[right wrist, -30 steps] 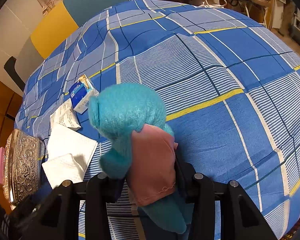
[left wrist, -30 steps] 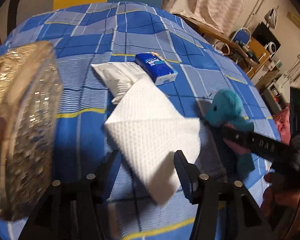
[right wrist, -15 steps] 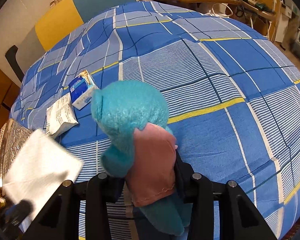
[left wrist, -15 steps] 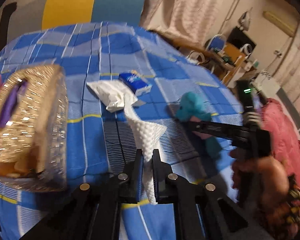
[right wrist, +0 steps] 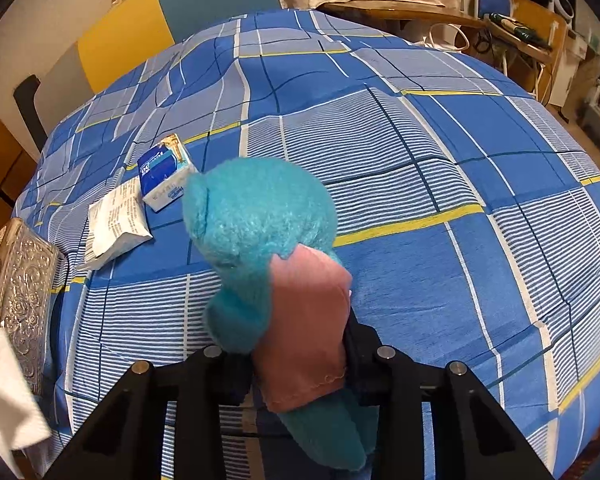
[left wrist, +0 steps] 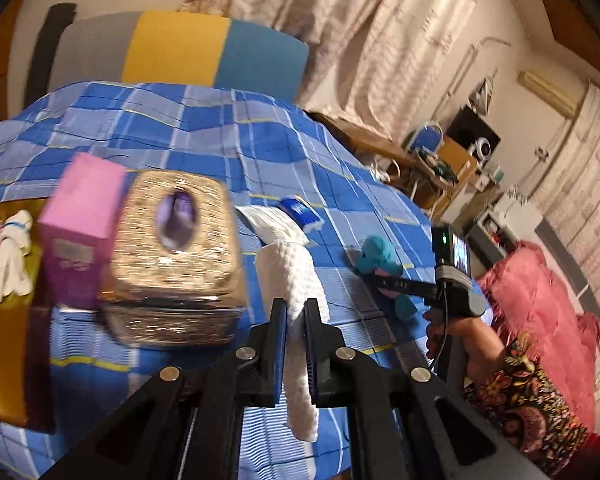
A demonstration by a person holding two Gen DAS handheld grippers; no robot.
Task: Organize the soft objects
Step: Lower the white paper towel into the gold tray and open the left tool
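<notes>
- The left gripper (left wrist: 296, 344) is clamped tight on a white paper towel (left wrist: 296, 280); the sheet is pinched mid-length, its upper part bunching above the jaws and a shorter tail hanging below them.
- The towel's long axis runs roughly along the line the left gripper points, from below the fingers up and away, so it trails as a limp strip and not as a flat sheet.
- Ahead and to the left of that gripper sits the ornate silver tissue box (left wrist: 172, 256), with its oval slot facing up; a pink box (left wrist: 80, 232) stands touching or just beside its far-left side. If the towel is meant to go in with the tissues, my guess is the slot is the target, and it lies up-left of the fingertips, near but not under them.
- The right gripper (right wrist: 300, 364) has its jaws closing around a teal plush toy (right wrist: 256, 224) with a pink cloth patch; the pads look pressed into the body, and the head rises ahead of the fingers.
- The toy's long axis runs along the right gripper's pointing line, head forward, tail back under the fingers.
- From the right gripper, a blue tissue packet (right wrist: 164, 178) and a white sachet (right wrist: 116, 224) lie ahead-left on the checked bedcover (right wrist: 440, 184), well apart from the toy.
- The left gripper is much the nearer to the silver box; the right one is nearer the packet and sachet.
</notes>
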